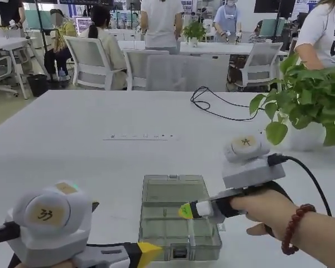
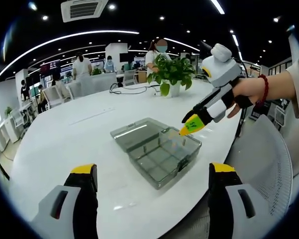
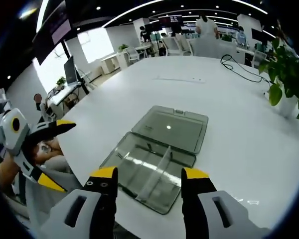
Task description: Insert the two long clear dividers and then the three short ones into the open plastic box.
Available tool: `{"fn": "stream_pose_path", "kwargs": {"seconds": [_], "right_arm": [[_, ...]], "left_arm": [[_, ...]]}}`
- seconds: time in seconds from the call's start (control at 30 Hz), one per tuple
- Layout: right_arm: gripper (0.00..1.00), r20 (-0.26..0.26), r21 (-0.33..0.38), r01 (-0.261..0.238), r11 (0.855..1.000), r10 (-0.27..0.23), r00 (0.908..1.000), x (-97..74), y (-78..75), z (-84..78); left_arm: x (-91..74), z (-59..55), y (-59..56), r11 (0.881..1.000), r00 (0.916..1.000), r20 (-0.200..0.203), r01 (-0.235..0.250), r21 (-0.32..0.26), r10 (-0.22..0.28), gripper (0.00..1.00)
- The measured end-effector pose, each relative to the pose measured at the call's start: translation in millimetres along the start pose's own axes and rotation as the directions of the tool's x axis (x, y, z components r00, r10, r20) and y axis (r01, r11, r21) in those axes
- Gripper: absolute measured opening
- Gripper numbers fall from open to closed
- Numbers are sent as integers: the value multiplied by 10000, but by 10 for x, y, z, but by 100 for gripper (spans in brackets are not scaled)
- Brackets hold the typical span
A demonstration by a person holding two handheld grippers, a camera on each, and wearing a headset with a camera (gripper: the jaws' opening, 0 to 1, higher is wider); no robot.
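I see left gripper [image 2: 152, 169], right gripper [image 3: 149, 174] both spread, empty; open smoky rectangular plastic box [image 3: 175, 127] holds one upright clear divider [image 3: 162, 164].

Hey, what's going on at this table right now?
A person is fitting clear dividers into an open plastic box on a white table with two handheld grippers. One divider stands in the box. The right gripper hovers over it, jaws open; the left gripper is beside the box, open and empty.
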State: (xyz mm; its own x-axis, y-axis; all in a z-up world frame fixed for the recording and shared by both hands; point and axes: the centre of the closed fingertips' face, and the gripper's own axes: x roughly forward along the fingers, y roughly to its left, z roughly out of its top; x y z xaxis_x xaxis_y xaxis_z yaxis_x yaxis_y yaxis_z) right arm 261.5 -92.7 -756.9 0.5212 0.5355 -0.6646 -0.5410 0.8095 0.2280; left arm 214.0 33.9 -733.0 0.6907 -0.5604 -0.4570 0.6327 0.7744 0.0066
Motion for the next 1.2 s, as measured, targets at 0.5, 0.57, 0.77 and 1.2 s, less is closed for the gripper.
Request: {"fn": "stream_pose_path", "kwargs": {"seconds": [0.5,0.57,0.77,1.2], "right_arm": [[68,1476,-1584,-251,9871,488,9878,-369,-34,-47],[71,1567,-1838,-248,9826,542,9862,-396,-33,-59],[79,1845,-2195,-248,9753,664,9806,-448,-33,-104],[84,2299,-2575,-363,9656,977,9683,-522,20,-245]], "left_arm": [[-40,-49,-15,9999,9998,-185,32,98,-30,93],[-49,-47,-8,9999,9998,-181,-5,114,7,92],[-71,-60,0,9999,9997,-233,-50,115,52,91],[-152,-66,21,9997,9996,-190,-192,173,195,89]]}}
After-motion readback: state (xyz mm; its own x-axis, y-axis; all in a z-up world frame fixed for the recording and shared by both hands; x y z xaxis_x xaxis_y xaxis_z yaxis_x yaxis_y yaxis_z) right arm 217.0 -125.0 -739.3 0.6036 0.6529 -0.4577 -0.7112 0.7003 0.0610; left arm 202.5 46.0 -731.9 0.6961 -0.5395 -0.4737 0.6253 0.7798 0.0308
